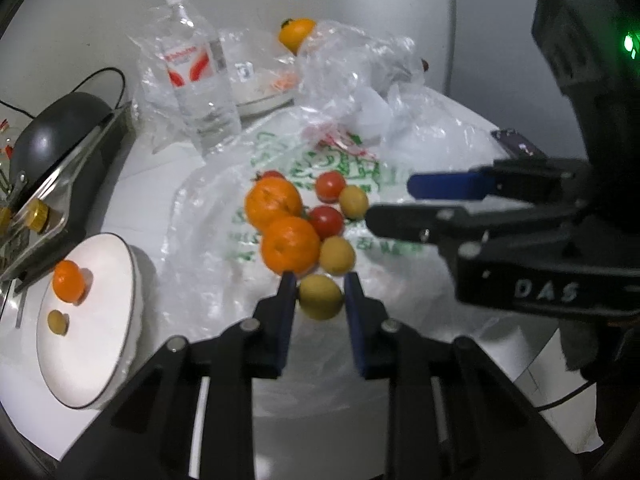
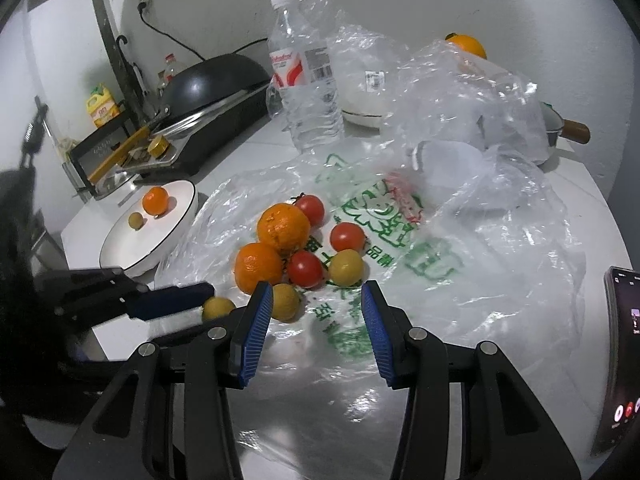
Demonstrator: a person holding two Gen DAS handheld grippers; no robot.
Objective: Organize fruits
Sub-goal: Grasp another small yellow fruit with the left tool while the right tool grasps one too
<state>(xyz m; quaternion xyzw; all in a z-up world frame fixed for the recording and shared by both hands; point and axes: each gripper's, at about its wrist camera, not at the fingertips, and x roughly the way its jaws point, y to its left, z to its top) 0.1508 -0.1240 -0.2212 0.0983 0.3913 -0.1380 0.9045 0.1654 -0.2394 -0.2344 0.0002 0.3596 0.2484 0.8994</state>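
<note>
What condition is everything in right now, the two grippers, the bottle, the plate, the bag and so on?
Left gripper: fingers either side of a small yellow-green fruit, contact unclear.
Right gripper: open, holding nothing.
Clear plastic water bottle: upright, white cap on.
White round plate: holds one small orange and one small green fruit.
Printed clear plastic bag: spread flat, fruit piled on it.
Smartphone: screen lit.

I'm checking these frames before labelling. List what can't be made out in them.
- Fruit behind the crumpled clear bag: orange fruit partly covered in both views.
- Left gripper grip: pads flank the yellow-green fruit; contact unclear.
- Phone: cut by the right wrist edge, screen too small.
- Water bottle label: blurred.
</note>
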